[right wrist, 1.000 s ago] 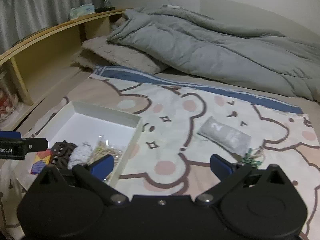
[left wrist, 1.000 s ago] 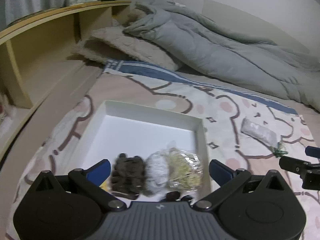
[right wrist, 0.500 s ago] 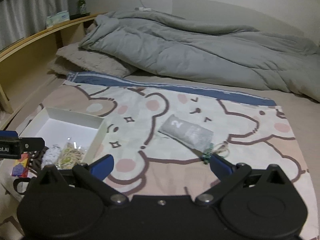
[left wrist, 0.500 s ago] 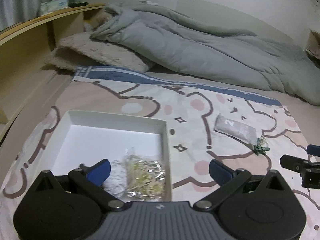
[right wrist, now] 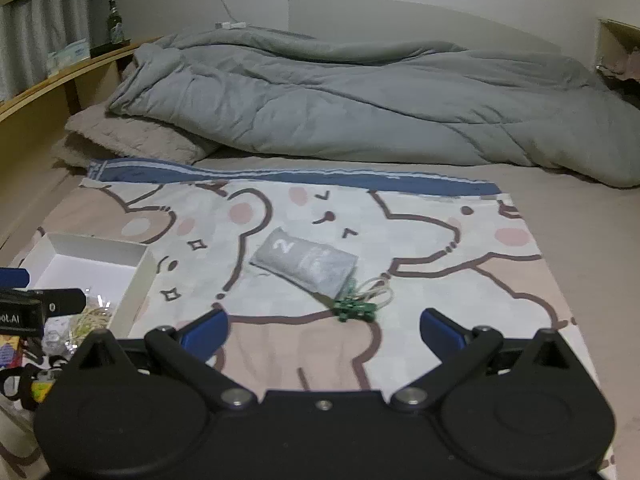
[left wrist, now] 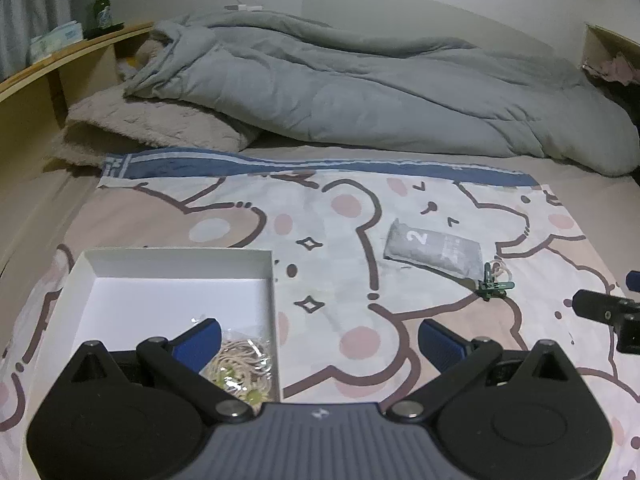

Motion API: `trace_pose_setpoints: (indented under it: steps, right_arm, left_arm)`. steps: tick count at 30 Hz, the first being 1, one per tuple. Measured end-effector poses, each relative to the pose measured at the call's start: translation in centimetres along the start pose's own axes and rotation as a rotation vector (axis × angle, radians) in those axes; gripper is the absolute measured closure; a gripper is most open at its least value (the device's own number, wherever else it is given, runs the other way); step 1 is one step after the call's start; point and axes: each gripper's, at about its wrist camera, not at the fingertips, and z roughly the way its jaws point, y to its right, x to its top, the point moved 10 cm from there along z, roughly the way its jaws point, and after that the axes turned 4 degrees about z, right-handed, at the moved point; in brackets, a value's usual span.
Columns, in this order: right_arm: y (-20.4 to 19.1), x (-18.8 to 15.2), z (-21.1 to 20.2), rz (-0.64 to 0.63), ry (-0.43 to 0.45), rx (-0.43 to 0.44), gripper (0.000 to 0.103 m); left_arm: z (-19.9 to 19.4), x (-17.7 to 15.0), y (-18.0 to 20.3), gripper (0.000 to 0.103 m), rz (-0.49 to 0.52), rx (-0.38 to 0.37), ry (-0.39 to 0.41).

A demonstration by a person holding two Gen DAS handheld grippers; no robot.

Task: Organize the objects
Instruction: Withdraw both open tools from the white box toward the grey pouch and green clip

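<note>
A white open box (left wrist: 176, 256) (right wrist: 138, 276) lies on the bear-print cloth at the left, holding a clear bag of rubber bands (left wrist: 244, 368) (right wrist: 90, 320) and other small items. A grey pouch marked "2" (left wrist: 432, 250) (right wrist: 308, 264) lies on the cloth, with green clips on a white cord (left wrist: 494, 286) (right wrist: 356, 308) beside it. My left gripper (left wrist: 318, 340) is open over the box's near right corner, empty. My right gripper (right wrist: 322, 328) is open and empty, just short of the clips. Each gripper shows at the other view's edge.
A rumpled grey duvet (left wrist: 360, 92) and a beige fleece pillow (left wrist: 152, 128) fill the far half of the bed. A wooden shelf (left wrist: 52, 64) with a bottle (left wrist: 102, 10) and tissue pack runs along the left. Bare bedsheet lies to the right of the cloth.
Both views have swung right and pulled back. The box has slid to the left in both, and the pouch and clips now lie nearer the centre. Both grippers stay open.
</note>
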Motion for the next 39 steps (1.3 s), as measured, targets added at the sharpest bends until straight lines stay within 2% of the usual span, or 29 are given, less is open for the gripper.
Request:
trace_pose_setpoints:
  steps: [6, 12, 15, 19, 23, 33, 39]
  right_arm:
    - [2.2, 0.2, 0.6, 0.051, 0.000, -0.031, 0.000]
    - [3.1, 0.4, 1.7, 0.077, 0.008, -0.040, 0.000]
    - [3.9, 0.5, 2.8, 0.105, 0.015, -0.047, 0.012]
    - [5.0, 0.0, 5.3, 0.164, -0.010, -0.018, 0.018]
    - [5.7, -0.9, 7.9, 0.147, -0.025, -0.025, 0.022]
    - [5.1, -2.6, 13.6, 0.081, -0.024, -0.024, 0.023]
    - [4.7, -3.2, 16.5, 0.106, -0.045, -0.019, 0.023]
  left_arm:
    - [0.7, 0.7, 1.1, 0.000, 0.037, 0.013, 0.027]
    - [1.3, 1.5, 2.2, 0.001, 0.015, -0.021, 0.063]
    - [1.8, 1.9, 2.7, 0.002, 0.025, -0.024, 0.091]
    - [2.6, 2.1, 3.6, 0.003, 0.054, -0.038, 0.125]
    - [3.7, 2.3, 4.1, 0.003, 0.060, -0.051, 0.139]
    - [6.7, 3.0, 5.0, 0.002, 0.057, -0.078, 0.202]
    - [10.2, 3.4, 6.3, 0.000, 0.091, -0.156, 0.159]
